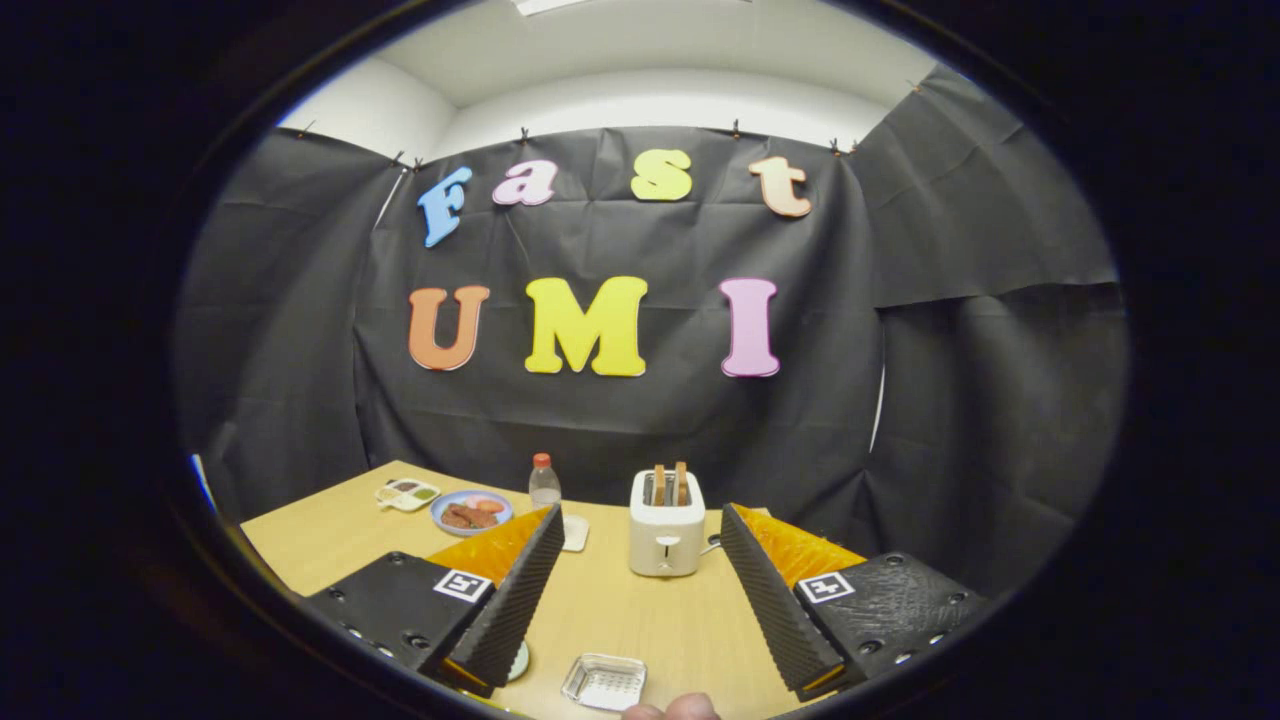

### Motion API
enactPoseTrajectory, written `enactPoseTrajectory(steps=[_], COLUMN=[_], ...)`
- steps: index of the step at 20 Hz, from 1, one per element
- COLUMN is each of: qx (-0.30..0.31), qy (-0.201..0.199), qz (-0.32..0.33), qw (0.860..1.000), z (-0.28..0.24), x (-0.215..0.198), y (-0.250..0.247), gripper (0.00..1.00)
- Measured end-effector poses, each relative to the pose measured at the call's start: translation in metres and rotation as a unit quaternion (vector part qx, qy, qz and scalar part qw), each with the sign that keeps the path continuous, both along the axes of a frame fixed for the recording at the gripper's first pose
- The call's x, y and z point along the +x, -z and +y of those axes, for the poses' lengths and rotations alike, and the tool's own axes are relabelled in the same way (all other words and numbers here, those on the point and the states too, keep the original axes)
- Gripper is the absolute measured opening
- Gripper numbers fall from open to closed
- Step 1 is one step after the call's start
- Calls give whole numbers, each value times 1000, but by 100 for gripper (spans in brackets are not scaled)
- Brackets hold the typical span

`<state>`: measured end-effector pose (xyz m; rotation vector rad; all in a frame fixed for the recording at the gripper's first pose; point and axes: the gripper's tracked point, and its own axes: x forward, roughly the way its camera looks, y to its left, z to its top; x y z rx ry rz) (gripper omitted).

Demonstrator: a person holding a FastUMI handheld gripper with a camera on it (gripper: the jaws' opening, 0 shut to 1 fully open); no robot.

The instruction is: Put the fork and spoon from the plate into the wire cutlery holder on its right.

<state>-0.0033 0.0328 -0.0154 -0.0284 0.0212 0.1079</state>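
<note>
Hovering high over the light wooden table (620, 610), the gripper (640, 600) is held wide open and empty, presumably on approach. No fork, spoon or wire holder can be made out; a white toaster (666, 525) stands at twelve o'clock beyond the fingers, a blue plate of food (470, 512) at ten o'clock, so the task's things cannot be located.

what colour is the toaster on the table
The toaster is cream white, seen in the gripper view beyond the open jaws.
</note>
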Motion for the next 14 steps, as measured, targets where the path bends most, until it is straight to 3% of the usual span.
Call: enactPoseTrajectory(steps=[7,11,14], qx=[-9,-24,-25], qy=[-39,-78,-86], qz=[36,92,146], qw=[999,992,985], z=[33,72,94], x=[0,1,-2], y=[13,36,64], gripper=[95,95,95])
